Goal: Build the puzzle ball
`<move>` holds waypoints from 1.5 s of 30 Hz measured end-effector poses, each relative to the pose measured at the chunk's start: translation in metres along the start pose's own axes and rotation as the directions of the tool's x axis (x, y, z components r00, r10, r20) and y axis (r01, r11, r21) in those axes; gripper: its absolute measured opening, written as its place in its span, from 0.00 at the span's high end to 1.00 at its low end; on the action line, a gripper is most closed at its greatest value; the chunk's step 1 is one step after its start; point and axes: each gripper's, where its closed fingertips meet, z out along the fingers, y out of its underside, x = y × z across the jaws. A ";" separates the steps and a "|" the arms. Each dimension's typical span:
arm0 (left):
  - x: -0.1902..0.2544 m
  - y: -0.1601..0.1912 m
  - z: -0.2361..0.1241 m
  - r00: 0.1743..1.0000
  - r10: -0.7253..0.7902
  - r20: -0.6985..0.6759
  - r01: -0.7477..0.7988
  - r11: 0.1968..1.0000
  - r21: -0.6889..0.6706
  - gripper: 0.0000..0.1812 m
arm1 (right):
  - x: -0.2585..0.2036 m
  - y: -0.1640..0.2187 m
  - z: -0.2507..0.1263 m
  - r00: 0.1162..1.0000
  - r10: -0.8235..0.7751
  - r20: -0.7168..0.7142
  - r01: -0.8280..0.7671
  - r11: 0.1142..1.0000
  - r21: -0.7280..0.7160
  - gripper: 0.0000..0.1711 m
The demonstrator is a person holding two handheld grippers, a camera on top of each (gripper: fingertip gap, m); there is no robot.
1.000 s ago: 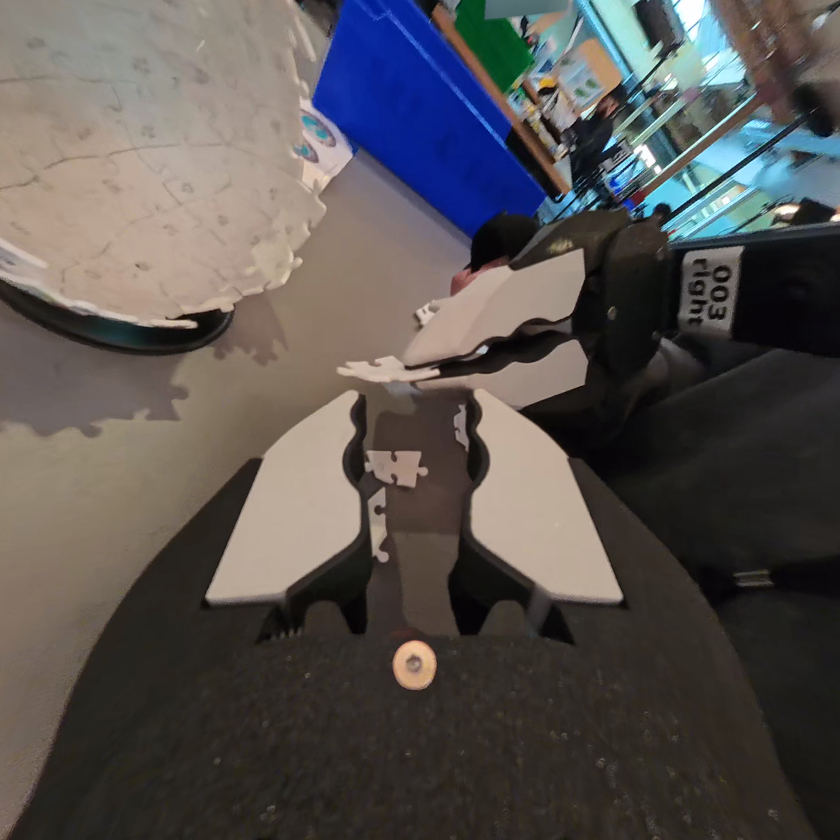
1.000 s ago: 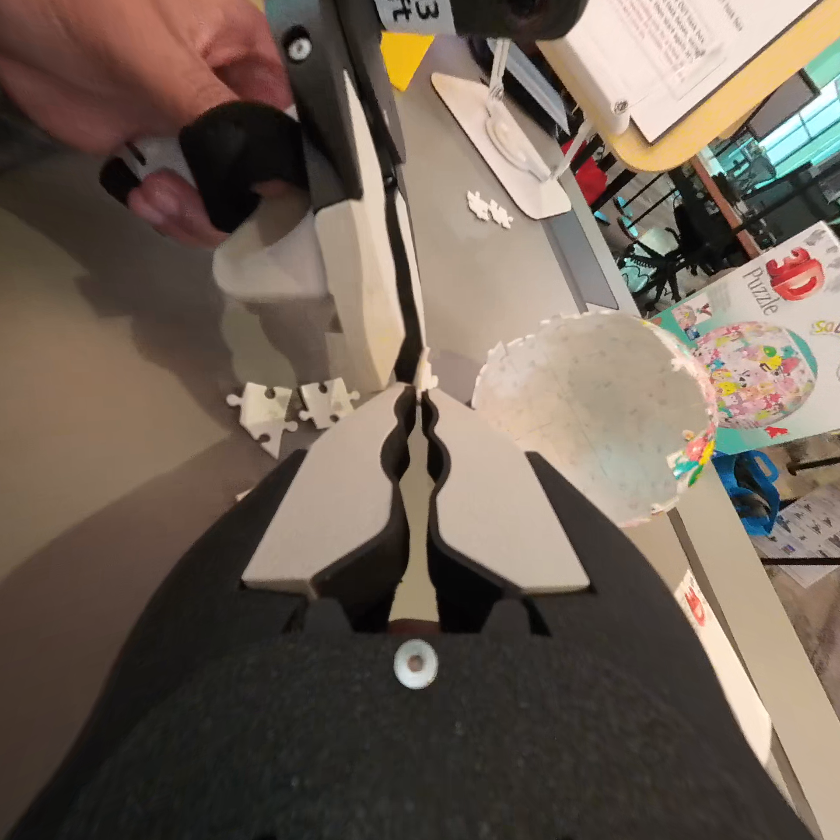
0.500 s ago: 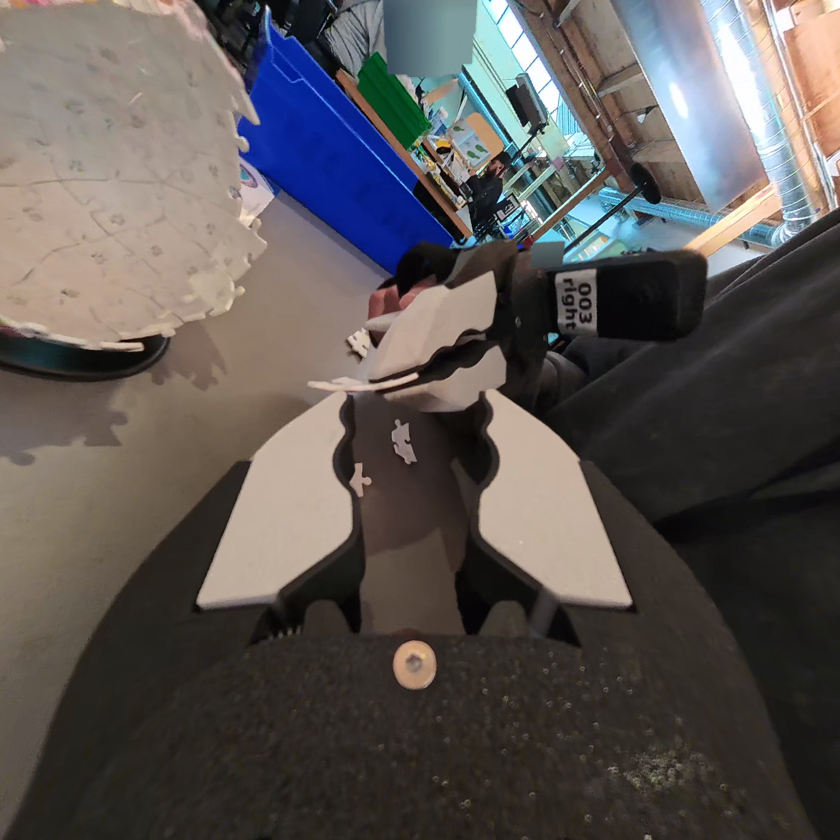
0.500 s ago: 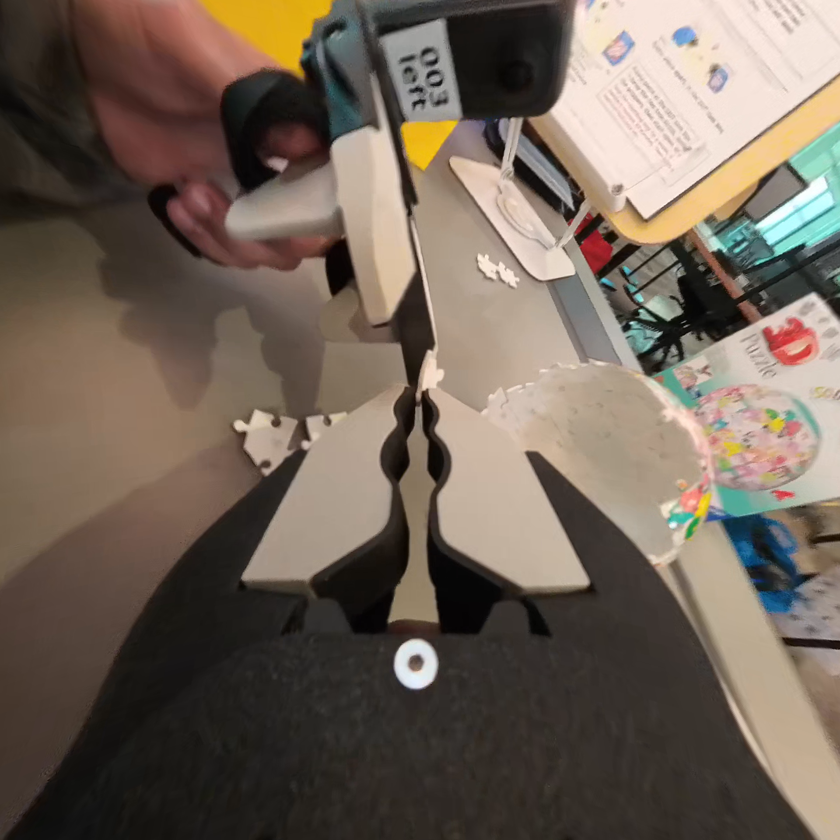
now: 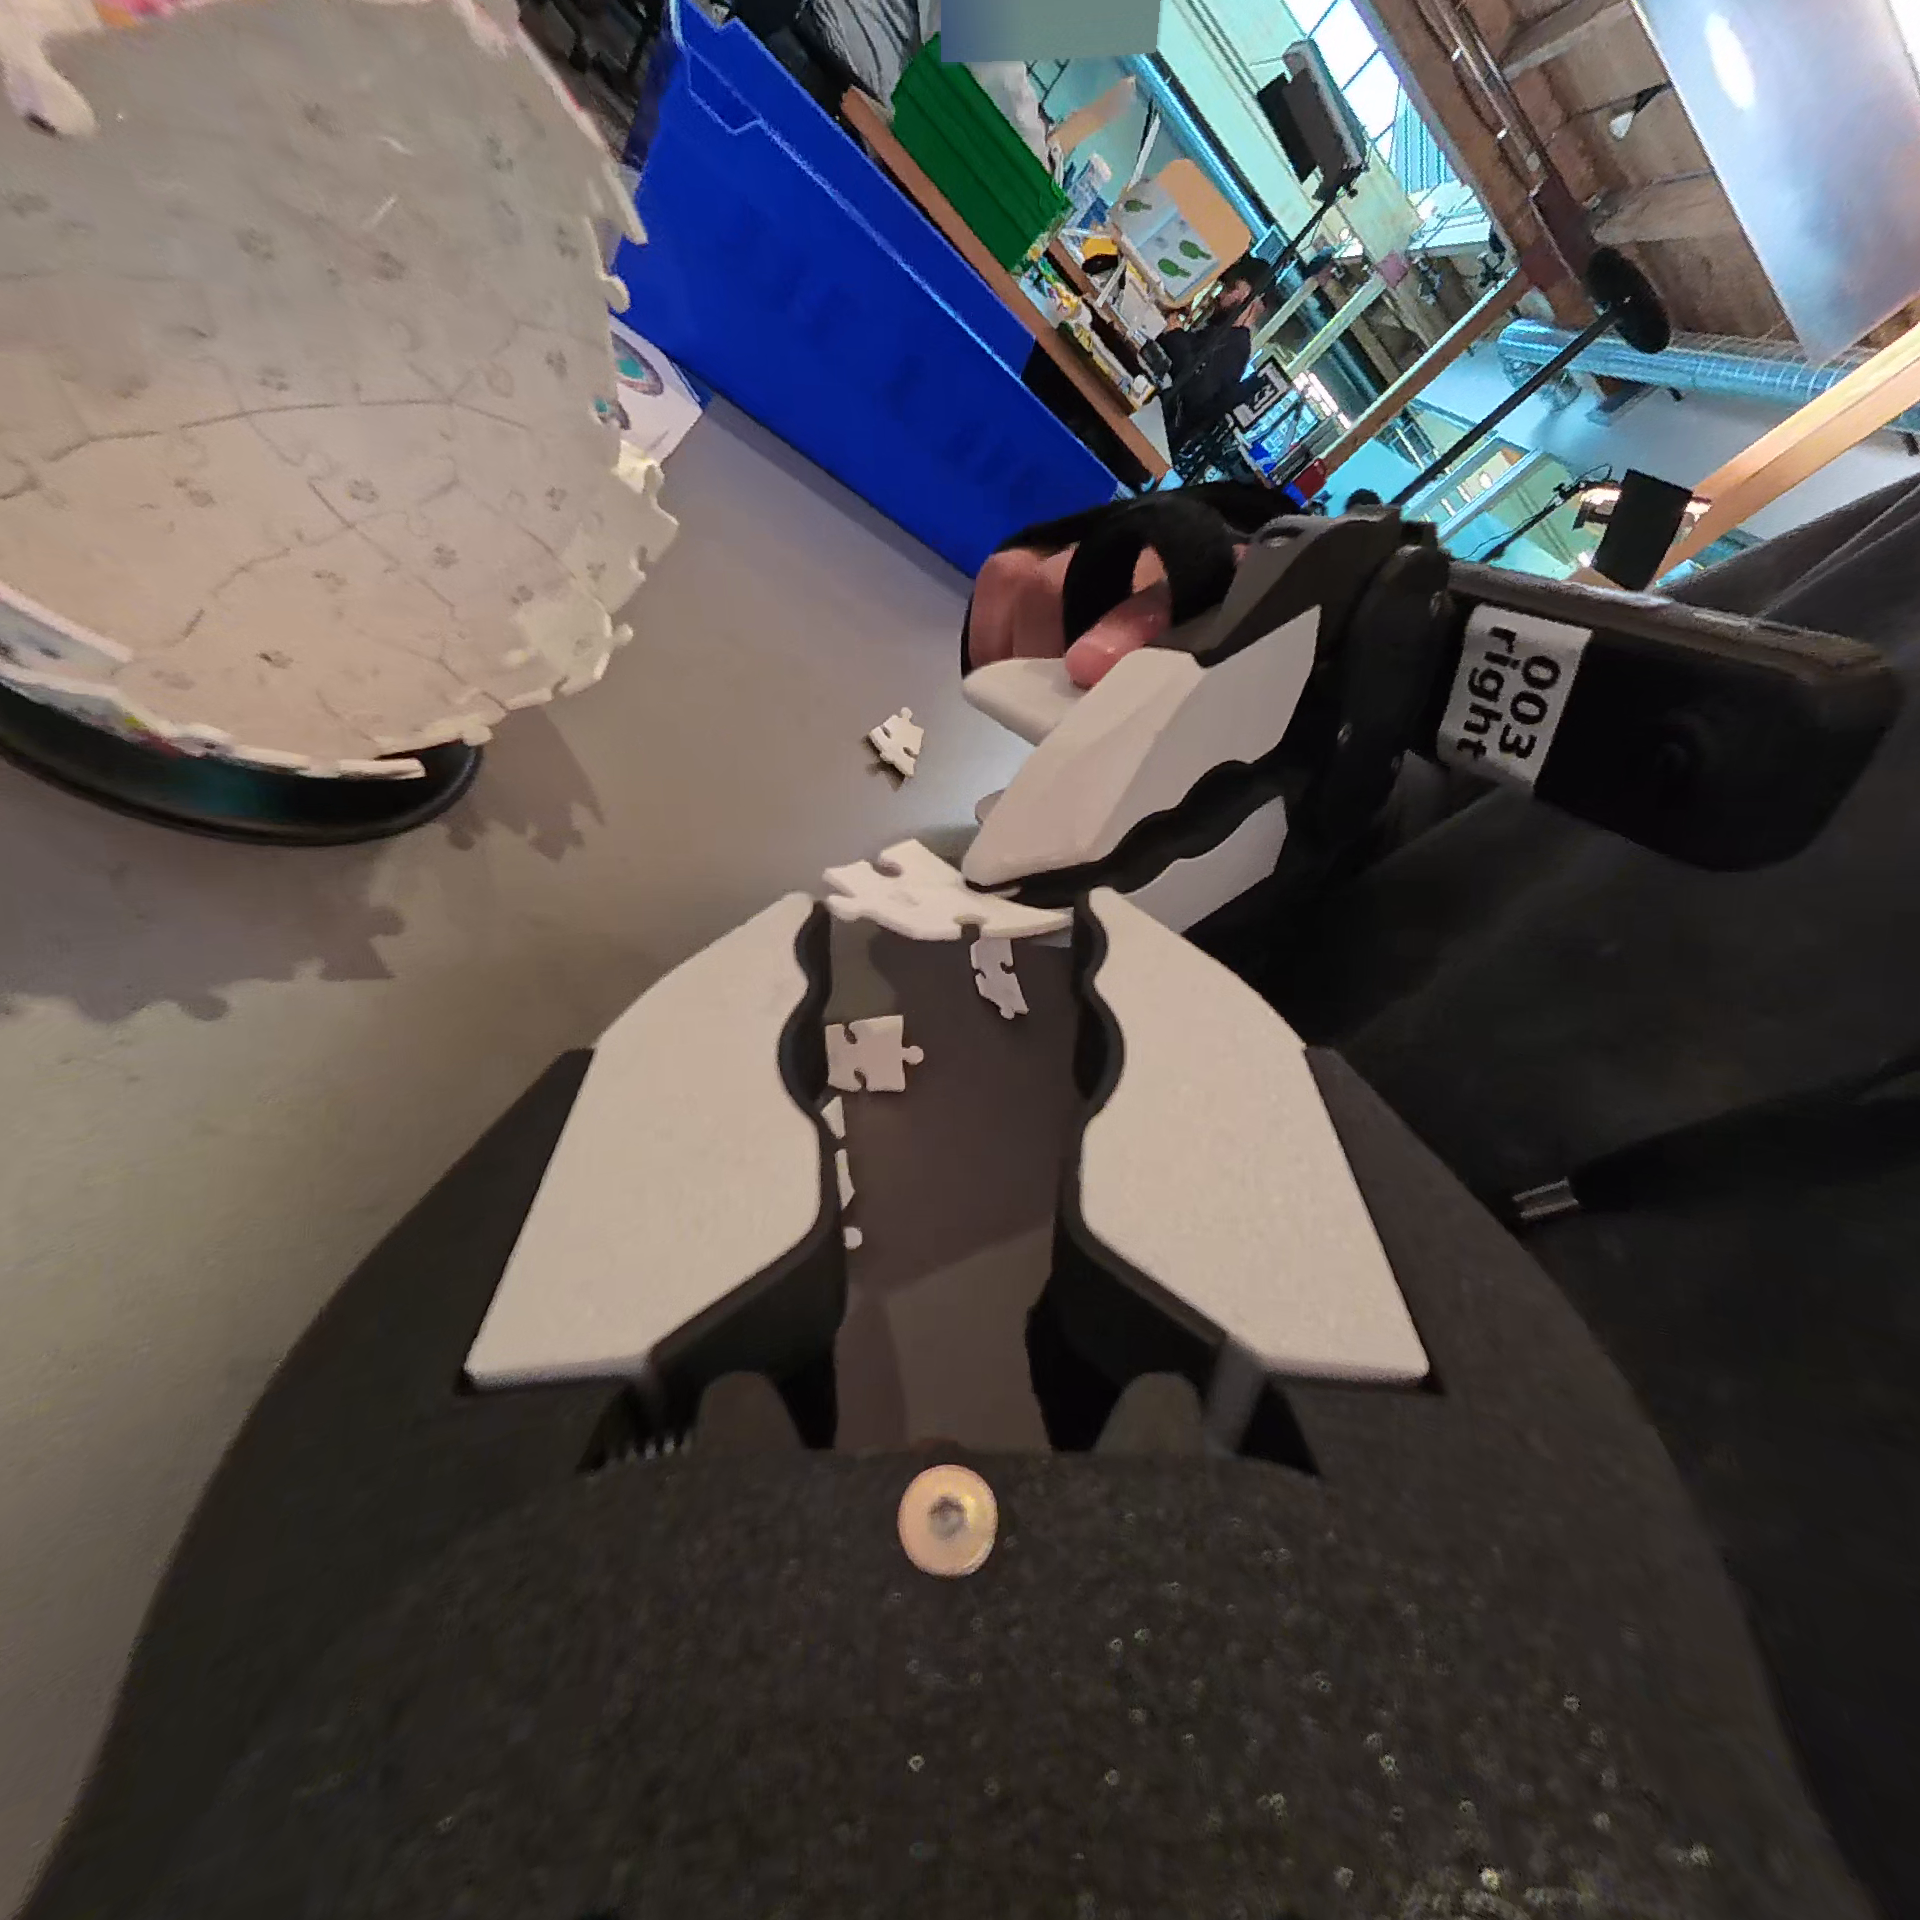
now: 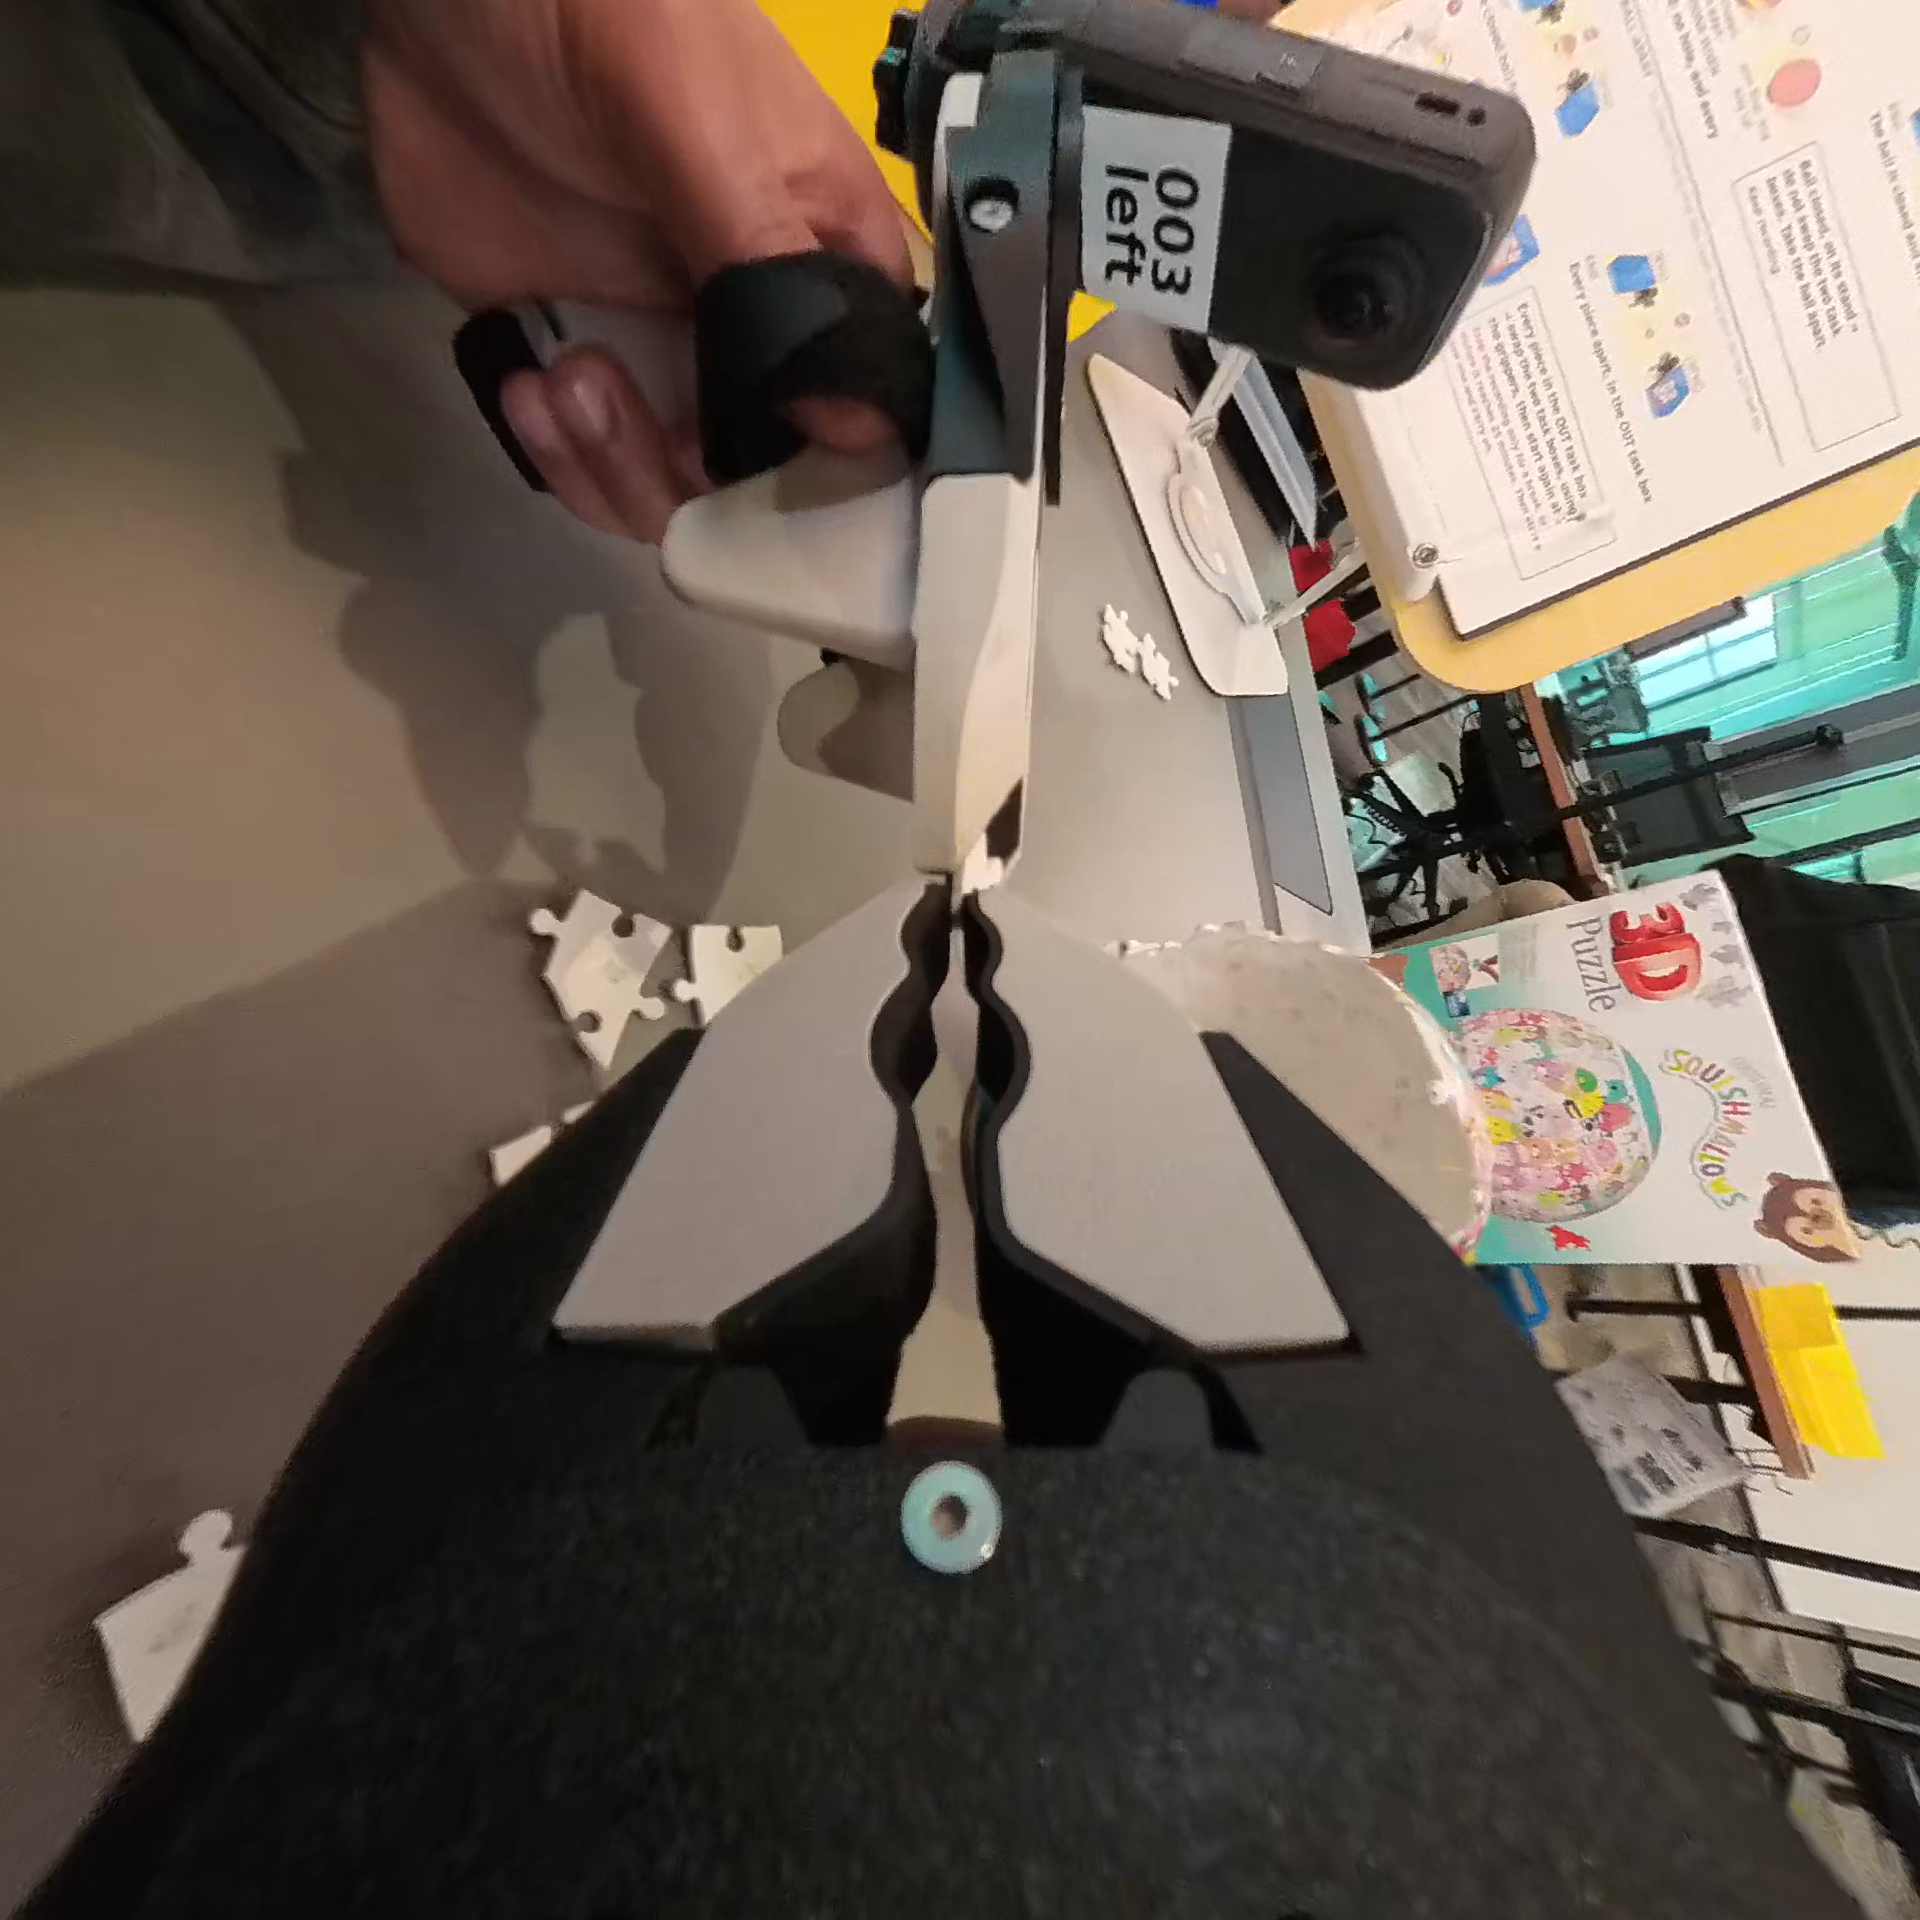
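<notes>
The part-built white puzzle ball sits on a dark ring stand at the upper left of the left wrist view. It also shows in the right wrist view. My right gripper is shut on a white puzzle piece. In the left wrist view the right gripper holds that piece flat, just in front of my left gripper's tips. My left gripper is open and empty. In the right wrist view the left gripper is seen edge-on, tips at the piece.
Loose white pieces lie on the grey table: one by the right hand, two under my left gripper, others in the right wrist view. A puzzle box, an instruction board and a blue bin stand around. Less than 4 cm separates the two grippers' tips. Left tips and right tips are each some 20 cm from the part-built white puzzle ball.
Both grippers dipped back toward the table after lifting. The right gripper stayed shut on the piece, which now lies flatter across the left gripper's tips. The left jaws stay open.
</notes>
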 end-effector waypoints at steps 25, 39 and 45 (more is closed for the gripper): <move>0.012 -0.004 -0.011 0.997 0.018 -0.078 -0.017 1.000 0.023 0.94 | 0.000 -0.008 -0.009 1.000 0.003 -0.022 -0.001 0.998 0.064 0.99; 0.013 0.003 -0.007 0.996 0.076 -0.056 -0.077 0.997 -0.020 1.00 | -0.004 -0.014 -0.009 0.998 0.058 0.023 -0.060 0.993 0.105 0.98; 0.009 0.000 -0.012 0.996 0.084 -0.027 -0.084 0.996 -0.006 1.00 | -0.005 -0.003 -0.013 0.994 0.105 0.036 -0.108 0.991 0.084 0.99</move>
